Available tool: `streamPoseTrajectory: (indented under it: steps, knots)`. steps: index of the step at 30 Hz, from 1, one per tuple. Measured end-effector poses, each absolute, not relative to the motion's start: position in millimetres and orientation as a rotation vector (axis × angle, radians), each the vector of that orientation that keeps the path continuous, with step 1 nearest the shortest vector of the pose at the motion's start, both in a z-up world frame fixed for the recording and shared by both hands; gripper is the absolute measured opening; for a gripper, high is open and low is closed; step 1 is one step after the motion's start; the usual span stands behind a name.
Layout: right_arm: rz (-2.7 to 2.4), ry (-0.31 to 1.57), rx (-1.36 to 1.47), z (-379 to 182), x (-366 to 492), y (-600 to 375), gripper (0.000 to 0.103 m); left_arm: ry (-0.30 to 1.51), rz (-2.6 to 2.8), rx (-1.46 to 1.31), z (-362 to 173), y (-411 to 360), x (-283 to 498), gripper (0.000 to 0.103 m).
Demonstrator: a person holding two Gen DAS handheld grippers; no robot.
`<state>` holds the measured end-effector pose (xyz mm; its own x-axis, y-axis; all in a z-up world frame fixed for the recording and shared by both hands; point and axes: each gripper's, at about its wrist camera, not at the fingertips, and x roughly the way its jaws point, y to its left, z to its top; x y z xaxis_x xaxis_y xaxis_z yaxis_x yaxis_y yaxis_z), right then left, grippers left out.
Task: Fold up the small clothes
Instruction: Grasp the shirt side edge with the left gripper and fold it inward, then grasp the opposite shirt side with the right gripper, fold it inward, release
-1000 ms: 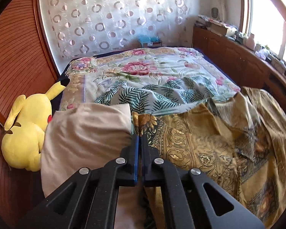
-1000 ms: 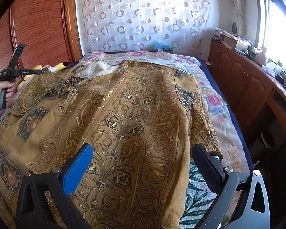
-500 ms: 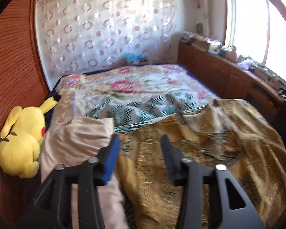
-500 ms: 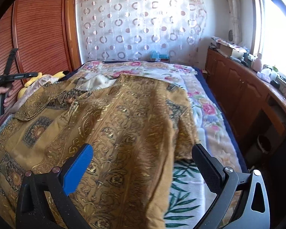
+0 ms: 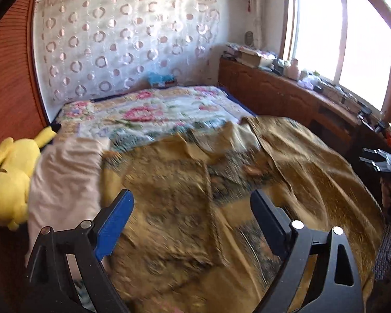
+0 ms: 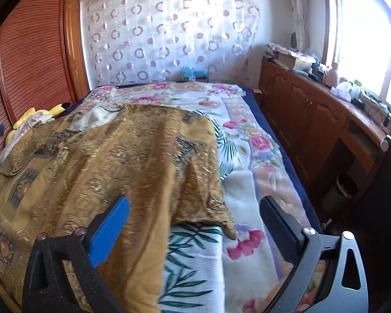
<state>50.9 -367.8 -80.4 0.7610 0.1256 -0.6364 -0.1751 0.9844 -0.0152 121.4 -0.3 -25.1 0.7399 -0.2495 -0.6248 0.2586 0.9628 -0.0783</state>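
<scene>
The gold patterned garment (image 6: 96, 172) lies spread on the bed (image 6: 260, 140), its loose corner directly ahead of the right gripper (image 6: 194, 230), whose wide jaws are closing on nothing, while the left gripper (image 5: 191, 220) hovers above the cloth, jaws opening and empty.

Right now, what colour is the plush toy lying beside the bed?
The plush toy is bright yellow, clearest in the left wrist view.

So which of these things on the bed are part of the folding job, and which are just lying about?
Part of the job:
- gold patterned garment
- left claw, jaws opening, nothing gripped
- right claw, jaws closing, nothing gripped

Just lying about:
- yellow plush toy
- pink pillow
- floral bedspread
- cluttered wooden cabinet
</scene>
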Motion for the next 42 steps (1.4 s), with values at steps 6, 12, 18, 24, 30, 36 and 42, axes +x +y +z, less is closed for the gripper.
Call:
streamPoseTrajectory:
  steps: [6,12,18,24,30,36,42]
  knots:
    - [0.175,0.753,-0.048,-85,70,-374,0.084,0.798,-0.304,0.072,-64,-28,119,0.091]
    - [0.175,0.825,-0.026,-84,93,-387,0.059,0.869,-0.327,0.102,-83,-41,122,0.091]
    - [0.243,0.879,0.093,-88,102,-401,0.045,0.911,-0.318,0.113,-90,-43,126,0.091]
    - [0.273,0.892,0.118,-90,109,-409,0.029,0.928,-0.326,0.15,-94,-51,126,0.103]
    - [0.232,0.866,-0.004,-87,105,-403,0.01,0.929,-0.326,0.148,-94,-50,127,0.103]
    - [0.214,0.744,-0.151,-65,82,-371,0.006,0.929,-0.326,0.148,-94,-50,127,0.103]
    - [0.306,0.623,-0.174,-42,60,-334,0.005,0.929,-0.326,0.148,-94,-50,127,0.103]
